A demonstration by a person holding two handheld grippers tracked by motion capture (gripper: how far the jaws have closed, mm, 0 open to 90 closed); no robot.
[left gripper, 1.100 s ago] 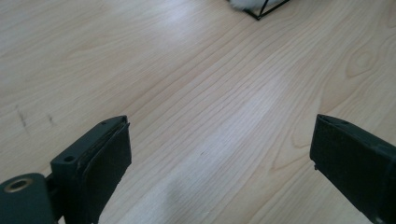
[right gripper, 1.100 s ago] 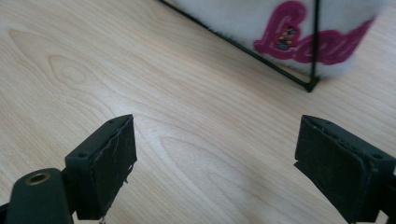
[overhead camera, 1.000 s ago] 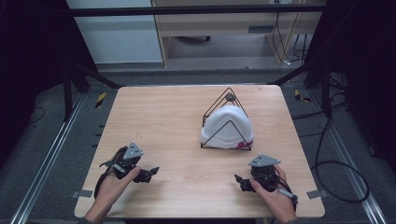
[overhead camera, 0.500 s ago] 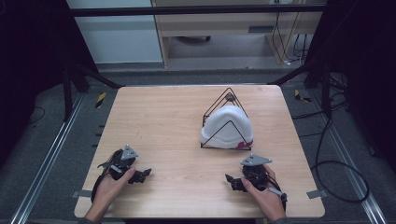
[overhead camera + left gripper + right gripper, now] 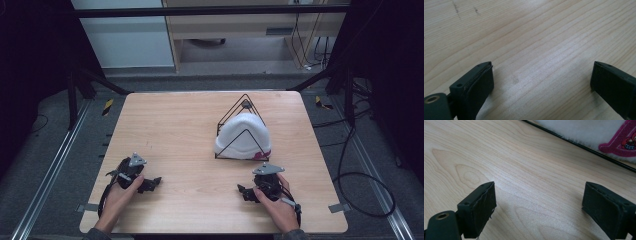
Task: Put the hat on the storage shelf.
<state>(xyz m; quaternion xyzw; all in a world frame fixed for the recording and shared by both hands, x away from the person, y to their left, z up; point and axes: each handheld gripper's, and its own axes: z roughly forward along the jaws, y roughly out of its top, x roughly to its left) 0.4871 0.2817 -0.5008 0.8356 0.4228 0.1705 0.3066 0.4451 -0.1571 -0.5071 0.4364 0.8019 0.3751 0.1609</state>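
Wooden table (image 5: 190, 125), light grain, square top. White fluffy hat (image 5: 243, 136) on the far right half of the table, sitting inside a black wire stand (image 5: 244, 105) shaped like a pyramid; pink patch (image 5: 261, 155) at the hat's near right edge.

Left gripper (image 5: 152, 183) near the table's front left corner, held in the left hand (image 5: 120, 192), tips aimed toward the table's middle. Jaws wide apart, nothing between them; bare wood (image 5: 541, 67) seen in the gap from the left gripper view. Faint dark scuffs (image 5: 456, 8) on the wood farther off.

Right gripper (image 5: 242, 191) near the front right, held in the right hand (image 5: 275, 202), tips aimed left. Grey three-cornered plate (image 5: 268, 169) on top. Jaws likewise spread wide, empty; from the right gripper view, plain tabletop (image 5: 536, 182) between them, with the stand's black base wire (image 5: 584, 146) and the white fleece with pink patch (image 5: 621, 142) just beyond. Hat close to the right gripper, not touching; well apart from the left one.
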